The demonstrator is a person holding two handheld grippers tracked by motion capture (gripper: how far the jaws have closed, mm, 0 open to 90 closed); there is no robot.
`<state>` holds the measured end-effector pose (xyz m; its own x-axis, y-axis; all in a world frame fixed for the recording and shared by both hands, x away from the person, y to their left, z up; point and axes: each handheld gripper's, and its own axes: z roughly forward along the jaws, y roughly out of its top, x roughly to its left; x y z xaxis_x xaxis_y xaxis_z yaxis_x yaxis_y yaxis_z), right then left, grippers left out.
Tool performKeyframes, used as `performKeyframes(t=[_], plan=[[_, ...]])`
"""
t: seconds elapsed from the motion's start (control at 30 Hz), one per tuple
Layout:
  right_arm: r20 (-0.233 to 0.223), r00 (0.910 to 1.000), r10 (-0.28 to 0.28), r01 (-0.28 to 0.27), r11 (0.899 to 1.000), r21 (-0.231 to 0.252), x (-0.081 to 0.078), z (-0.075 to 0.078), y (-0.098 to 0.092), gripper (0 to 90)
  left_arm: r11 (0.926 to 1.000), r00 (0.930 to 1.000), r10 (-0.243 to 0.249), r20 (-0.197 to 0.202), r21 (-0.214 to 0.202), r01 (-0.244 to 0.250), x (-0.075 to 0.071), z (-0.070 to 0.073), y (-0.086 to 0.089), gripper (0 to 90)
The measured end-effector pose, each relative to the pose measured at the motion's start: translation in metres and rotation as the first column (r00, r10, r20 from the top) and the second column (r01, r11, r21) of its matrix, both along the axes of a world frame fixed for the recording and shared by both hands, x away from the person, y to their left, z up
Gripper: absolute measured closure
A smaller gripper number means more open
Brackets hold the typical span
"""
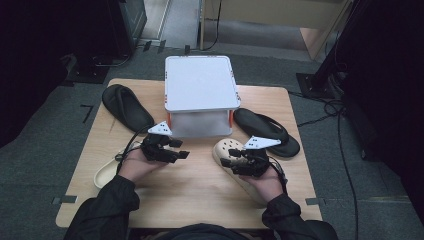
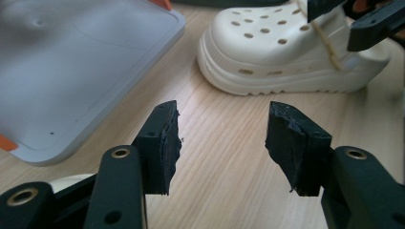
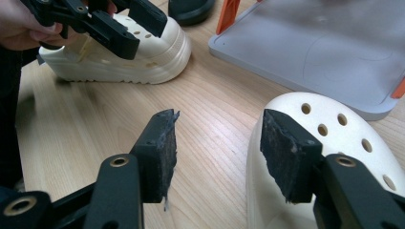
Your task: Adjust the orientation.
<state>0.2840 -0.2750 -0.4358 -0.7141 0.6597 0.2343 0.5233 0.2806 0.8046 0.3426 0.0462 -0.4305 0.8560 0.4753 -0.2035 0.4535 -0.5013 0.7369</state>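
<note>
Two cream clogs lie on the wooden table (image 1: 200, 195). The left clog (image 1: 106, 173) lies under my left hand, and the right clog (image 1: 226, 146) lies under my right hand. My left gripper (image 1: 179, 149) hovers over bare wood, its jaws open and empty (image 2: 223, 129), pointing at the right clog (image 2: 286, 52). My right gripper (image 1: 229, 157) is open too (image 3: 217, 138). Its right jaw hangs just above the perforated toe of the right clog (image 3: 334, 129), without touching it. In the right gripper view the left clog (image 3: 153, 57) lies at top left behind the left gripper (image 3: 105, 24).
A white two-level rack (image 1: 200, 82) with orange posts stands at the back centre; its grey base plate (image 2: 71, 71) is close to both grippers. One black flip-flop (image 1: 127, 107) lies to the rack's left, another (image 1: 267, 130) to its right. Cables run on the floor around the table.
</note>
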Motion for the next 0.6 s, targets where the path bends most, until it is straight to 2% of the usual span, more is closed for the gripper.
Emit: performKeyframes(t=[0.17,0.23,0.37,0.47,0.53,0.6], plan=[[0.008,0.9997,0.023,-0.023,1.000,-0.016,-0.001,-0.001,0.004,46.3,0.9996,0.9999,-0.013,0.008,-0.024,0.013,-0.001,0.001,0.001,43.4],[0.015,0.9998,0.013,-0.013,1.000,-0.027,-0.002,-0.001,0.007,47.2,0.9990,0.9995,-0.031,0.001,-0.032,0.031,0.000,0.000,0.003,46.9],[0.002,0.9996,0.028,-0.028,0.999,-0.018,-0.004,-0.001,0.012,48.8,0.9994,0.9995,-0.028,0.015,-0.018,0.028,-0.001,0.000,0.004,46.5],[-0.010,0.9991,0.040,-0.040,0.999,-0.017,-0.008,0.000,0.021,49.0,0.9990,0.9992,-0.021,0.035,-0.039,0.023,-0.005,0.006,0.008,46.6],[-0.009,0.9989,0.045,-0.045,0.999,-0.020,-0.010,-0.001,0.023,49.0,0.9992,0.9992,-0.016,0.038,-0.037,0.017,-0.006,0.007,0.010,46.6],[-0.019,0.9978,0.063,-0.063,0.998,-0.030,-0.011,-0.002,0.032,49.2,0.9994,0.9997,0.002,0.023,-0.035,-0.001,-0.005,0.009,0.015,47.0]])
